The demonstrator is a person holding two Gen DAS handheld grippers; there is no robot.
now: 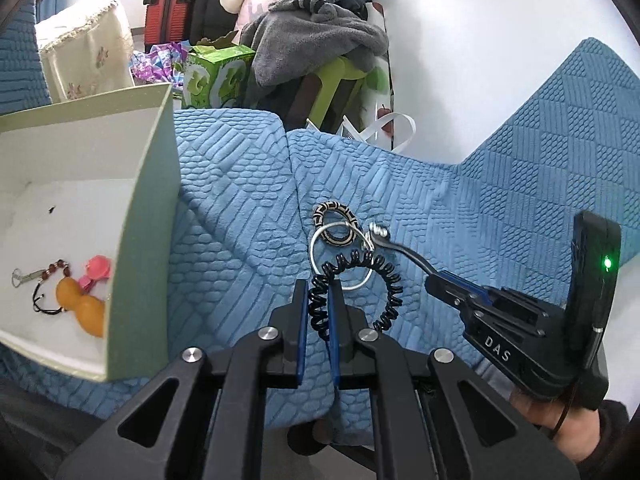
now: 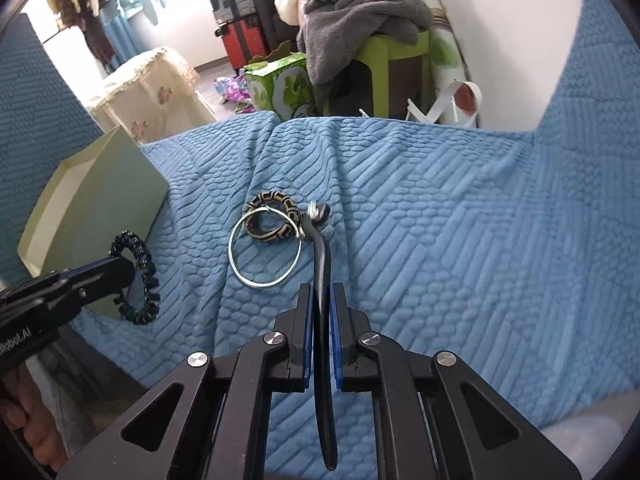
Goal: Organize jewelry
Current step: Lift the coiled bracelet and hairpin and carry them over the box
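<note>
Left wrist: coil bracelet [image 1: 356,280] within gripper [image 1: 319,296].

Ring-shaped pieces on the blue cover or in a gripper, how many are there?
3: the black coil bracelet in the left gripper, and the patterned bangle and thin silver hoop overlapping on the blue cover.

On the quilted cover [image 2: 440,220], the box [image 1: 152,216] is set to the left, with a patterned ring [image 2: 272,216] overlapped by a wire hoop [image 2: 264,248] to its right, and trinkets [image 1: 76,296] inside.
</note>
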